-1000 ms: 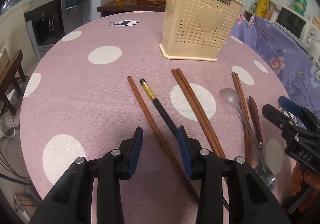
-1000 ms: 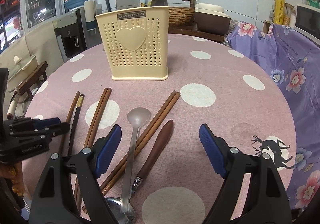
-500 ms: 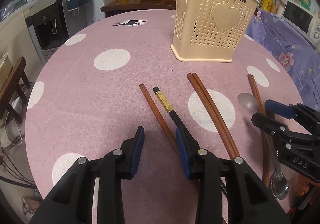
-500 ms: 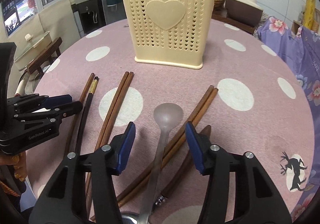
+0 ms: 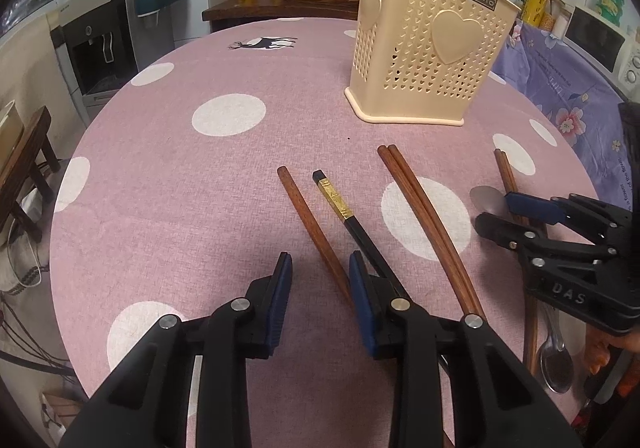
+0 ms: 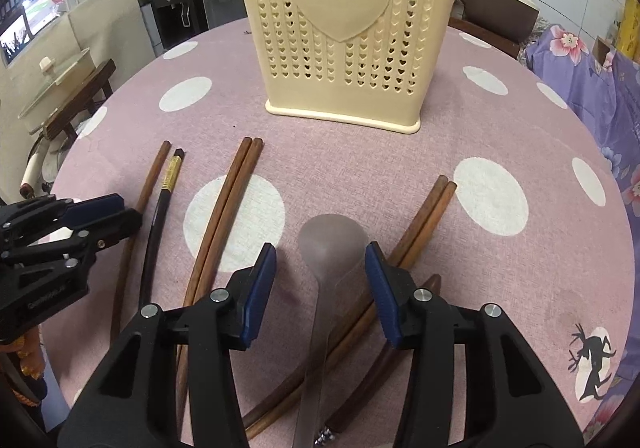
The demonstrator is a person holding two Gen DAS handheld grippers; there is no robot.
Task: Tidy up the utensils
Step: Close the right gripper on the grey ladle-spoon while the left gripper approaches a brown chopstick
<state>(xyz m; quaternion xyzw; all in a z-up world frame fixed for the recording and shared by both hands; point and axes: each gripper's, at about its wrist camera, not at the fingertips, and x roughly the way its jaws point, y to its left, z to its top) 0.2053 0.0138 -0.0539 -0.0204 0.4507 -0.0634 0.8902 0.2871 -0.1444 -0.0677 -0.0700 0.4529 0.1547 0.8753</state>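
Evidently, both pairs of fingers are held apart and nothing is clamped. The left gripper (image 5: 320,274) is lowered so that a single brown chopstick (image 5: 312,228) passes between its pads, with the black gold-banded chopstick (image 5: 344,211) just beside the right pad; a pick-up of the brown one seems intended. The right gripper (image 6: 320,272) is set astride the metal spoon (image 6: 332,244), whose bowl lies between the pads. Two chopstick pairs (image 6: 228,203) (image 6: 424,219) are fanned out toward the near edge of the worktop (image 6: 520,127), and the cream utensil holder (image 6: 344,27) stands upright toward the far edge, presumably as the destination.
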